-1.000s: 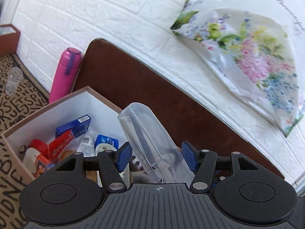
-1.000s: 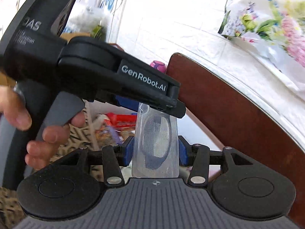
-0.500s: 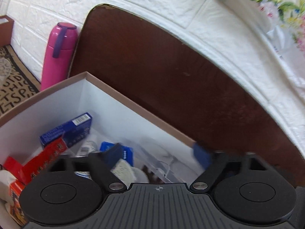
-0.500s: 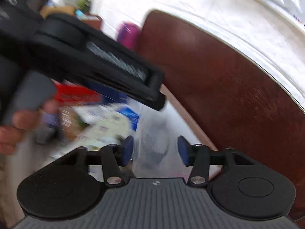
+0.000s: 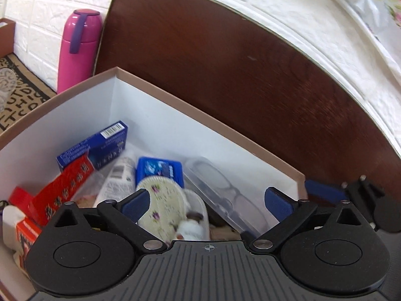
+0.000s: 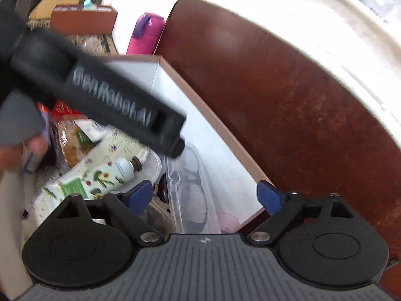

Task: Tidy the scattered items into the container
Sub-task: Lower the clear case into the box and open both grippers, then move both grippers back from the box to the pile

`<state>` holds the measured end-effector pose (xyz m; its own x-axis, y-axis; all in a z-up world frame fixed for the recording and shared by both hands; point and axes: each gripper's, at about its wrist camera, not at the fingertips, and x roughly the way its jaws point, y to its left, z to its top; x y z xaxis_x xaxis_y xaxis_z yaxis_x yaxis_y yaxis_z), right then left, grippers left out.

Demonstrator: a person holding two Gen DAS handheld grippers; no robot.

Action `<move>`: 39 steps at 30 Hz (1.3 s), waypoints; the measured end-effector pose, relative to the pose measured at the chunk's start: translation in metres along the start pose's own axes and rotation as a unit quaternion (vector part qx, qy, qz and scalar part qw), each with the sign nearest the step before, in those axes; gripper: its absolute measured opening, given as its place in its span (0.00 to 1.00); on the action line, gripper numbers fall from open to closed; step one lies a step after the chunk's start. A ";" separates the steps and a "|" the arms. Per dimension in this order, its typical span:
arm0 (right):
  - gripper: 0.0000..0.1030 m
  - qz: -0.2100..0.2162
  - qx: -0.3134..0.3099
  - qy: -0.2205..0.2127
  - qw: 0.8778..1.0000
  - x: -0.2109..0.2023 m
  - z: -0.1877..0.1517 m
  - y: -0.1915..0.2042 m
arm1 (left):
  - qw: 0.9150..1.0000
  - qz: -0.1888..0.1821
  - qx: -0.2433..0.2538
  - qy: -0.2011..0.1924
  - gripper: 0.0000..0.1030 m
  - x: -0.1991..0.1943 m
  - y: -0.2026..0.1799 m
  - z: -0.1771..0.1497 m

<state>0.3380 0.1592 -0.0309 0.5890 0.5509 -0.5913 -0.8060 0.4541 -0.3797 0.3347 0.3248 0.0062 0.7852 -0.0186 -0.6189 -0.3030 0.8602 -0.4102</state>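
Both grippers are lower than they were a second ago, and the clear glasses case (image 5: 220, 195) that they were holding up together is now lying down inside the box (image 5: 175, 123). The left gripper (image 5: 208, 202) is standing with its blue fingers (image 5: 278, 202) spread wide and nothing is pressing on them. The case is sitting between them, nearer the right-hand finger, leaning along the white wall of the box. Dark glasses are showing through its clear lid, but its near end is hiding behind the gripper body.

The right gripper (image 6: 204, 195) is still opening its fingers (image 6: 269, 197), and the case (image 6: 190, 188) is lying loose between them with space on both sides. This view is blurry, so the small things in the box are hard to make out.

Near the left gripper's left-hand finger a round flowery thing (image 5: 163, 200) is resting, and I cannot tell what it is. Past it a blue packet (image 5: 160, 169), a blue toothpaste box (image 5: 97, 148) and a red box (image 5: 62, 188) are piling up. Some of them are cut off at the edge of the view.

Beyond the fingertips a dark brown wooden board (image 5: 238, 75) is standing behind the box, and a pink bottle (image 5: 77, 47) is standing beside it, by the white wall. In the right view the other gripper's black body is blocking much of the box.
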 end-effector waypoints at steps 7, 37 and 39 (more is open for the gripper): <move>0.96 0.003 0.046 -0.033 0.998 -0.058 0.007 -0.007 | 0.999 -0.008 0.035 -0.010 1.00 -0.043 -0.029 -0.017; 0.96 0.012 0.238 -0.052 0.970 -0.197 -0.176 0.101 | 0.995 -0.050 0.071 0.043 1.00 -0.132 -0.040 -0.225; 0.96 0.000 0.243 -0.036 0.969 -0.191 -0.180 0.106 | 0.996 -0.040 0.060 0.045 1.00 -0.125 -0.029 -0.222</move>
<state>0.1295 -0.0245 -0.0864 0.6051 0.5909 -0.5336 -0.6934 0.7204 0.0114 0.1251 0.1893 -0.0530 0.7511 -0.1296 -0.6473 -0.1716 0.9085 -0.3810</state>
